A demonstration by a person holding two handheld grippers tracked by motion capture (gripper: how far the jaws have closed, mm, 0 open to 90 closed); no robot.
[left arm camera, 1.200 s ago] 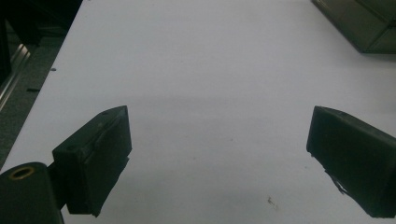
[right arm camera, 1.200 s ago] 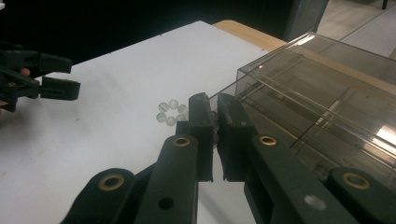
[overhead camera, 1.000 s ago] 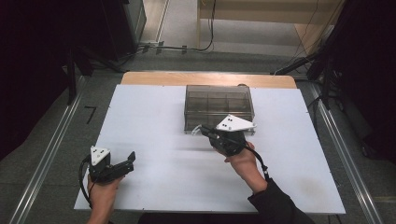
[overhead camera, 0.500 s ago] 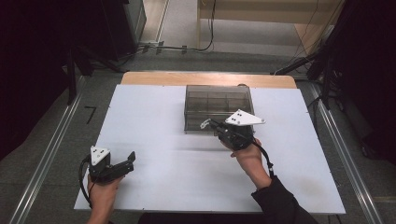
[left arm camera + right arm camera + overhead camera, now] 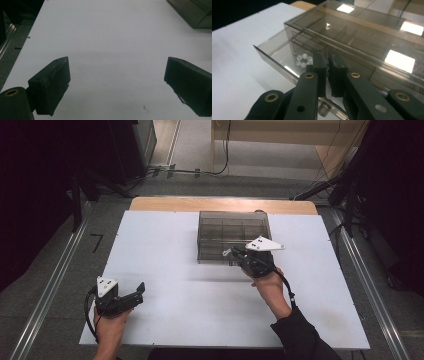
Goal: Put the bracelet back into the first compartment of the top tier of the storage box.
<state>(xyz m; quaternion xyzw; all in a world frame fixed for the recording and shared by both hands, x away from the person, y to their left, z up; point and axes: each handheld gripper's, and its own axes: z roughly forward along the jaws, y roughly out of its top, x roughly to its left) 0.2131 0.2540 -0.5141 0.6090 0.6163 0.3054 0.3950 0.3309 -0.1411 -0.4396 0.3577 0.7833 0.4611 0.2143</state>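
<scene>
Right gripper [image 5: 327,58], right gripper view: the two black jaws stand nearly together, a narrow slit between them, over the front of a drawer [image 5: 287,60] pulled partway out of a smoke-tinted transparent plastic organizer box [image 5: 372,42]. Whether the jaws pinch any part of the drawer cannot be told. A cluster of small translucent white beads [image 5: 303,60] lies in the drawer just beyond the jaw tips. A small metal knob [image 5: 323,109] shows beneath the jaws.

High view: compared with one second ago, the right gripper [image 5: 234,253] has moved from the box's near side toward its near right corner, its grey three-cornered plate [image 5: 264,244] now overlapping the box's front edge; the right hand [image 5: 267,282] has advanced with it. The left gripper [image 5: 139,290] and left hand [image 5: 111,327] are unchanged near the tabletop's near left corner.

The organizer box [image 5: 232,227] is rectangular, divided into compartments, its long axis parallel to the far edge of the white tabletop [image 5: 165,250]; it sits at the middle of the far half, drawer facing the near edge.

Left gripper [image 5: 117,72], left gripper view: jaws spread wide over bare matte white tabletop [image 5: 112,37].
</scene>
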